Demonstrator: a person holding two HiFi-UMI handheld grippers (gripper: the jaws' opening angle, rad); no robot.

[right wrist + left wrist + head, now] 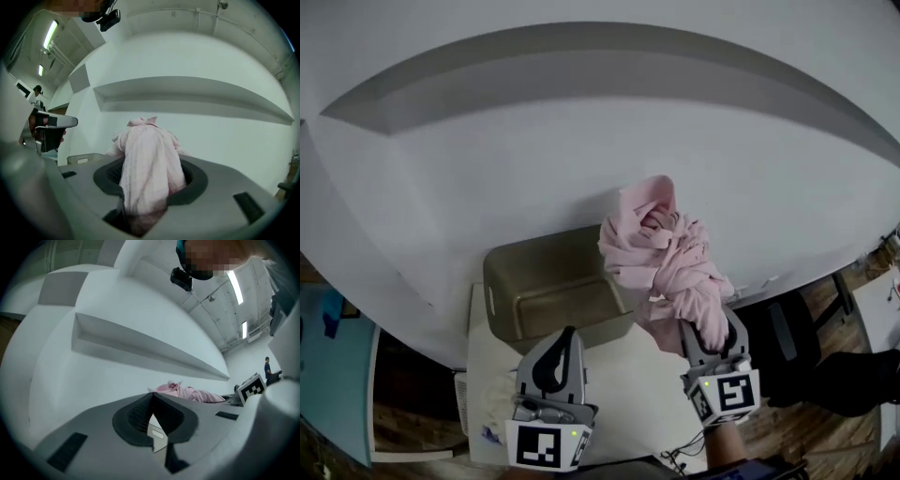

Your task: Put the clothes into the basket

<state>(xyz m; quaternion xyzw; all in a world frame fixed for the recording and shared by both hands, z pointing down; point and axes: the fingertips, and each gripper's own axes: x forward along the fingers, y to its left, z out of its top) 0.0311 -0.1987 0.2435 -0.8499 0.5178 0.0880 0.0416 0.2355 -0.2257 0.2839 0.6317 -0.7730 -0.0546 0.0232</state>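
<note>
**Head view.** The right hand-held gripper (710, 326) is clenching a bunched pink garment (661, 248), which is being held in the air just beside the right edge of the basket (502, 274) and partly over it. The cloth is being gripped by one gathered end, so the rest is bulging beyond the jaws as a single bundle. In the right gripper view, fabric is filling the whole gap between the pads. Carried this high, the garment is clearing the basket's rim, which is probably the reason for the height.

The basket is sitting open side up on the white tabletop (623, 394), and no cloth is showing inside it. The left hand-held gripper (565, 342) is hovering over the tabletop on the near side of the basket. Its jaws are pressed together on nothing, and it is taking no part in the carry.

**Judged stage.** The garment is in transport and not yet in the basket.
</note>
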